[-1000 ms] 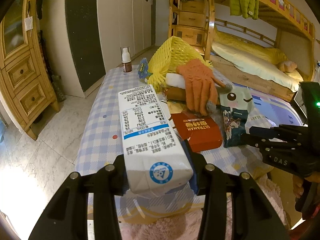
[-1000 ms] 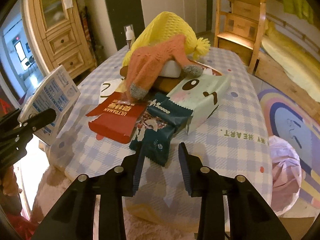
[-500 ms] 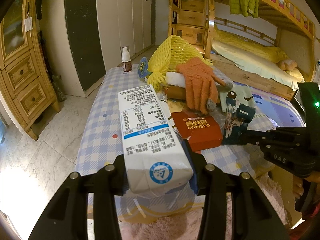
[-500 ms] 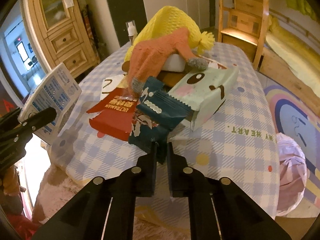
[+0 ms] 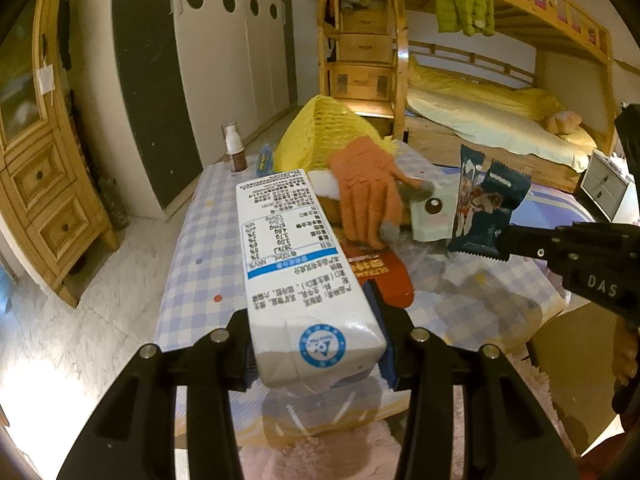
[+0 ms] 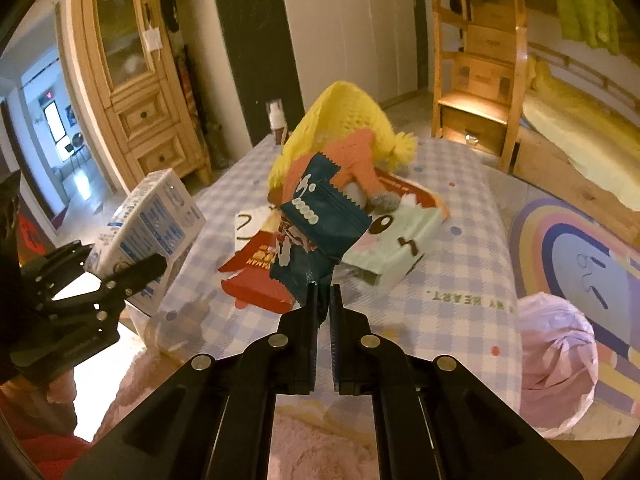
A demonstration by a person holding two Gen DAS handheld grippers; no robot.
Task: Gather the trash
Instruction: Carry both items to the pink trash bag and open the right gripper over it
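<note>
My left gripper [image 5: 316, 320] is shut on a white milk carton [image 5: 296, 264] and holds it above the near end of the checked table [image 5: 208, 248]; the carton also shows in the right wrist view [image 6: 148, 232]. My right gripper [image 6: 325, 292] is shut on a dark blue snack wrapper [image 6: 320, 232], lifted off the table; the wrapper also shows in the left wrist view [image 5: 480, 204]. A red wrapper [image 6: 256, 276] and a mint green packet with a face [image 6: 396, 240] lie on the table.
An orange glove [image 5: 368, 192], a yellow knit hat [image 5: 320, 136] and a small bottle [image 5: 236, 152] sit further back. A pink plastic bag [image 6: 556, 360] lies on the floor at the right. A wooden cabinet [image 5: 44, 184] stands left, a bunk bed [image 5: 480, 112] right.
My right gripper closed on the dark blue wrapper and lifted it off the table. My left gripper kept hold of the carton and shifted slightly.
</note>
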